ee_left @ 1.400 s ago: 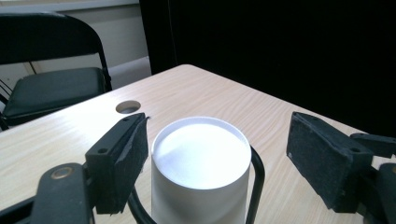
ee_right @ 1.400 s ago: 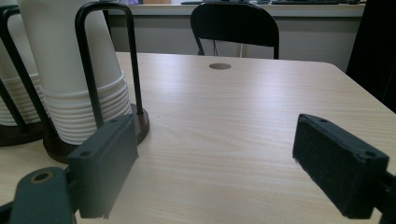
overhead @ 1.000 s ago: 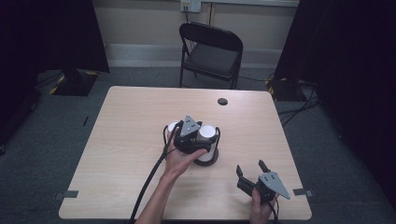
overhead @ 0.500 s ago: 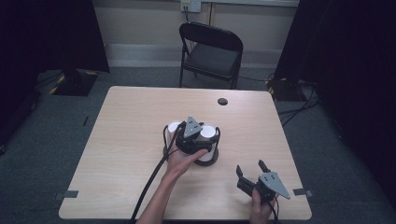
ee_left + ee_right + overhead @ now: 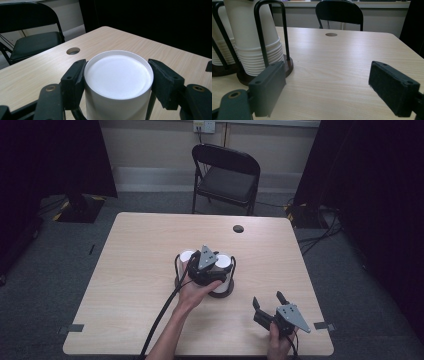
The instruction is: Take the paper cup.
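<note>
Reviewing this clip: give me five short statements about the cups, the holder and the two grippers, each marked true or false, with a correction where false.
1. The left gripper has its jaws on either side of the top cup of a stack. True.
2. The right gripper holds a cup. False: its jaws stand open over bare table, with nothing between them.
3. The white cups sit upside down in stacks inside a black wire holder. True.
4. A folding chair stands beyond the table's far edge. True.
5. The table has no hole in it. False: a round hole lies near its far edge.
</note>
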Available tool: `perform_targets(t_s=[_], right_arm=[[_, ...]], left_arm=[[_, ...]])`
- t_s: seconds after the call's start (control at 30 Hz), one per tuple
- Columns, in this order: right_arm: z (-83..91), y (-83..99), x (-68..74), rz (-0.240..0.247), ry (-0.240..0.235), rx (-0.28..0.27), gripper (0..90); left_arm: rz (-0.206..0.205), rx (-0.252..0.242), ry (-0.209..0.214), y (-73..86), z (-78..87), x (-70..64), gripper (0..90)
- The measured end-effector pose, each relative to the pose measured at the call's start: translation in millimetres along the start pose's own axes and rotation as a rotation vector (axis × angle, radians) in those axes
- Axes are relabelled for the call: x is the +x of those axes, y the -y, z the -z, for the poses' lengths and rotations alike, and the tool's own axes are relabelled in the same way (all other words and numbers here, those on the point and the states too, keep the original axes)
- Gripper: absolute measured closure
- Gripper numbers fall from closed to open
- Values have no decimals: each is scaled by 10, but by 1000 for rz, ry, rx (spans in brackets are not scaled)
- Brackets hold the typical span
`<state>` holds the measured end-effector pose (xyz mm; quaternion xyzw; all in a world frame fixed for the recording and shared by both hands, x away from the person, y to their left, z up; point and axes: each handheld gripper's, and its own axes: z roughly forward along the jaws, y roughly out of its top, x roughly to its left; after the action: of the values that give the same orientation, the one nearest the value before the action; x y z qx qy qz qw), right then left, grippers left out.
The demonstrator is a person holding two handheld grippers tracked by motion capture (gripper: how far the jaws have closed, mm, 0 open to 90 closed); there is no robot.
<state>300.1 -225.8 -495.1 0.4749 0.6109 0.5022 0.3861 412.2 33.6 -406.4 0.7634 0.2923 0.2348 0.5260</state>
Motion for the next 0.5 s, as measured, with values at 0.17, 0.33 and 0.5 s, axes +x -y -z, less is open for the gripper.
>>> perform_targets(t_s=[0.17, 0.33, 0.5], right_arm=[[-1, 0, -1, -1, -1, 2, 134], [-3, -1, 1, 0, -1, 2, 134], [-3, -1, 0, 0, -4, 4, 134]], left_arm=[[24, -29, 9, -28, 40, 21, 339], [55, -36, 21, -37, 62, 47, 339], [55, -38, 21, -46, 76, 37, 339]])
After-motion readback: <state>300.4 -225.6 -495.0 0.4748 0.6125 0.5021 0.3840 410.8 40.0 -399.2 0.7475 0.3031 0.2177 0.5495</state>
